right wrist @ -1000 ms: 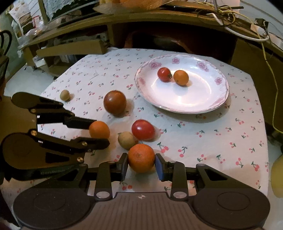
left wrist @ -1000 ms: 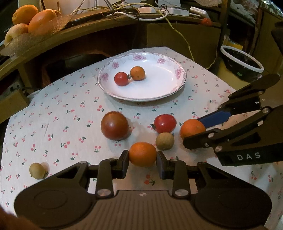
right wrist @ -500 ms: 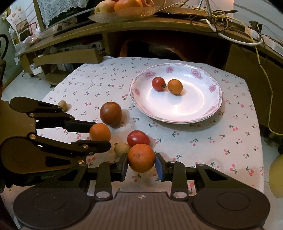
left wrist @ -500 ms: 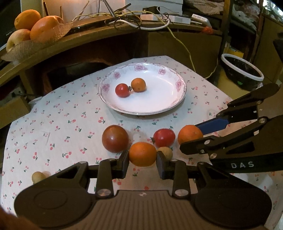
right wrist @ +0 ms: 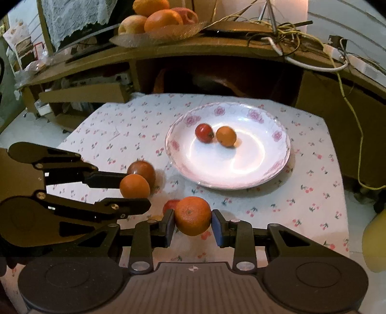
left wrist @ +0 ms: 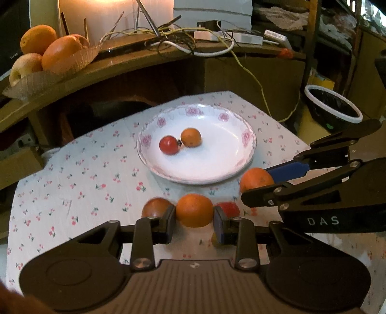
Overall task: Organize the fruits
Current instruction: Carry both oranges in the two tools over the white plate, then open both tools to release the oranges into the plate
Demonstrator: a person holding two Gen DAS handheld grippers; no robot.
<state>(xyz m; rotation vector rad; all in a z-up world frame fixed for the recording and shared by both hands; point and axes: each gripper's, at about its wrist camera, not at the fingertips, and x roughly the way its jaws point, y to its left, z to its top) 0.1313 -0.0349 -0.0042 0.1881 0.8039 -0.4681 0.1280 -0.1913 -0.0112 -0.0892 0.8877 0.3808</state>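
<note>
My left gripper (left wrist: 194, 221) is shut on an orange (left wrist: 194, 210) and holds it above the cloth; it also shows in the right wrist view (right wrist: 134, 185). My right gripper (right wrist: 192, 223) is shut on another orange (right wrist: 192, 215), seen from the left wrist view (left wrist: 256, 179) near the plate's rim. The white flowered plate (left wrist: 231, 166) (right wrist: 265, 174) holds a small red tomato (left wrist: 169, 145) (right wrist: 204, 132) and a small orange fruit (left wrist: 190, 137) (right wrist: 226, 136). A dark red tomato (right wrist: 144, 169) (left wrist: 154, 207) and a red tomato (left wrist: 229, 209) (right wrist: 170, 205) lie on the cloth below the grippers.
The table has a cherry-print cloth (right wrist: 301, 205). A wooden shelf behind carries a glass dish of large fruit (left wrist: 45, 55) (right wrist: 156, 21) and tangled cables (left wrist: 183, 41). A black bin with a white rim (left wrist: 333, 108) stands to the right.
Both grippers have lifted their oranges off the cloth and moved up and forward toward the plate. The fruits left on the cloth now sit lower in view, partly hidden.
</note>
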